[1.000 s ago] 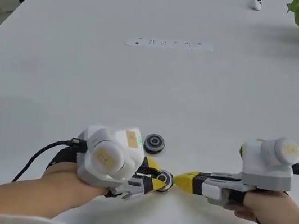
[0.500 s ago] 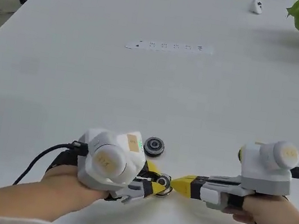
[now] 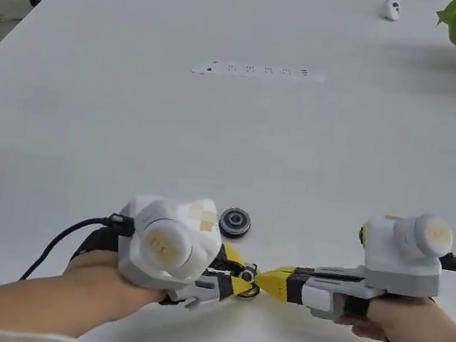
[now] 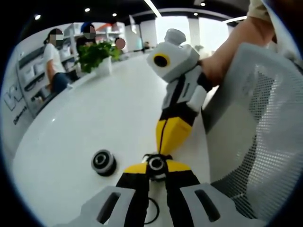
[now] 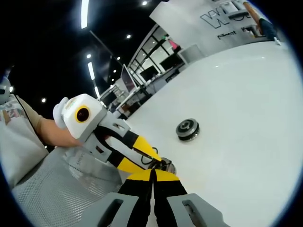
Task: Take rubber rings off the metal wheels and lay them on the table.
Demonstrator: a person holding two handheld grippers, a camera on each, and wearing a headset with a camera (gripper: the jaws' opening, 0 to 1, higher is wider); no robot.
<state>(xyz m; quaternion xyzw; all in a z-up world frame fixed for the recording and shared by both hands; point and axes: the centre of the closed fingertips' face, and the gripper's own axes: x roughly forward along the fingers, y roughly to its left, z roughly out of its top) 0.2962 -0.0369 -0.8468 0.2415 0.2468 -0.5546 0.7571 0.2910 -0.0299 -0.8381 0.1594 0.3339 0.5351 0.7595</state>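
Now, near the tabletop [image 3: 216, 134] front edge, left tool [image 4: 156, 169] clamps wheel [image 3: 247, 274]; right tool [image 5: 152, 176], closed apparently on ring [image 5: 158, 163], should peel steadily outward.

The held wheel [image 3: 246, 275] and the loose wheel [image 3: 235, 220] on the white table [image 3: 216, 134] look black with silver hubs, I think. My left gripper [image 3: 237, 279] and right gripper [image 3: 266, 280]: yellow tips, black behind, grey bodies.

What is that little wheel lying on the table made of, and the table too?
Wheel: the middle is silvery and glints, so probably metal; its dull black outside looks like rubber. Table: smooth, white, faintly glossy top, maybe laminate or painted board; the look leaves that open.
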